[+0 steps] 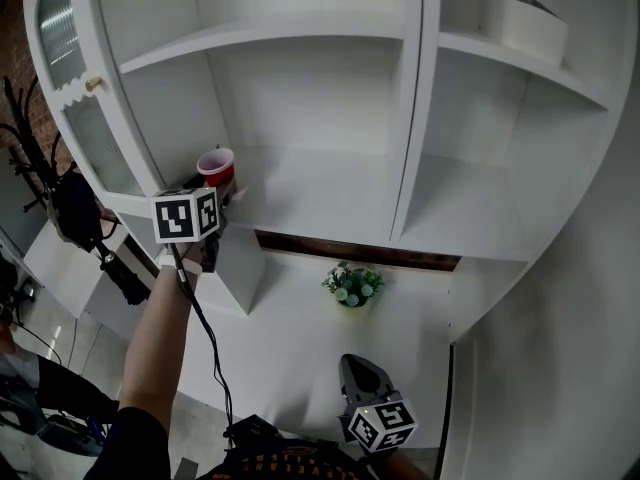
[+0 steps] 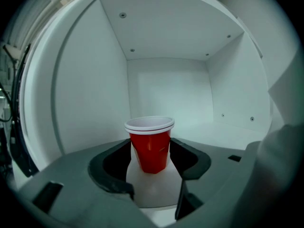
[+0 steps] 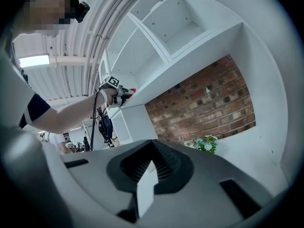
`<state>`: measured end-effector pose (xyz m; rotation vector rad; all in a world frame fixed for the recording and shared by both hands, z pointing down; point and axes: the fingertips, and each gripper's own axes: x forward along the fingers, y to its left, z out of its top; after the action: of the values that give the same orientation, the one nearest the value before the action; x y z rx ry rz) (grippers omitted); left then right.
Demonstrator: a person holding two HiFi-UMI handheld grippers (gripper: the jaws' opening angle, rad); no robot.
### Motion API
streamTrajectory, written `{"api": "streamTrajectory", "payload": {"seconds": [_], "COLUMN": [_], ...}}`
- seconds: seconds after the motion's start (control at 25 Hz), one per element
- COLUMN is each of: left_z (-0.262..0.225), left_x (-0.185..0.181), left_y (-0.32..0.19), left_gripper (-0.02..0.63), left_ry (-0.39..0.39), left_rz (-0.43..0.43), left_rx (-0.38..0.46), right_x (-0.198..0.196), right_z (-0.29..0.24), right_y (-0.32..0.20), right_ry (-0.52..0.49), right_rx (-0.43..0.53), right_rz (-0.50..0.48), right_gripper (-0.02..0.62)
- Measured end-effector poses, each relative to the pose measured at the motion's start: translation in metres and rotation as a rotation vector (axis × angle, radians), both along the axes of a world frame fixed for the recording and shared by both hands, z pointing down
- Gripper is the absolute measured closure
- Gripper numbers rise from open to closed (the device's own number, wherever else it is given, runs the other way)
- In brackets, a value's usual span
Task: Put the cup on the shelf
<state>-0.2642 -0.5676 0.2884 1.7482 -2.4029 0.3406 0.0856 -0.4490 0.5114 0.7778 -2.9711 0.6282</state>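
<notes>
A red cup [image 1: 217, 165] with a white rim stands upright between the jaws of my left gripper [image 1: 228, 190], at the front left corner of the white shelf [image 1: 310, 193]. In the left gripper view the cup [image 2: 150, 146] fills the gap, its wall dented where the black pads [image 2: 118, 158] press on both sides. The shelf board [image 2: 223, 129] lies just under it, and I cannot tell whether the base touches. My right gripper [image 1: 358, 363] hangs low over the counter, jaws together with nothing between them [image 3: 152, 144]. It sees the left gripper [image 3: 124, 93] far off.
A small potted plant [image 1: 352, 284] stands on the white counter [image 1: 300, 338] below the shelf, before a brick wall [image 3: 204, 103]. A glass cabinet door [image 1: 70, 78] stands open at the left. A white container [image 1: 520, 18] sits on the upper right shelf. Dark equipment with cables [image 1: 75, 208] hangs left.
</notes>
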Motion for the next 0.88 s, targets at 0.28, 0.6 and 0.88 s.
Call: {"api": "streamTrajectory", "payload": {"seconds": [0.28,0.6,0.88], "left_z": [0.003,0.006,-0.001], "left_x": [-0.005,0.002,0.04], "left_y": [0.003,0.011,0.055], "left_gripper": [0.353,0.287,0.287], "left_ry": [0.02,0.046,0.081], "left_rz": [-0.026,0.014,0.151], "left_rx": [0.009,0.024,0.166], "right_x": [-0.006,-0.009,-0.015], "right_z": [0.003,0.0,0.003], "right_y": [0.011,0.015,0.017], "right_ry": [0.0,-0.005,0.006], "right_rx": [-0.014,-0.007,-0.011], "right_rz": [-0.033,-0.022,-0.007], "right_gripper": [0.601,0.602,0.601]}}
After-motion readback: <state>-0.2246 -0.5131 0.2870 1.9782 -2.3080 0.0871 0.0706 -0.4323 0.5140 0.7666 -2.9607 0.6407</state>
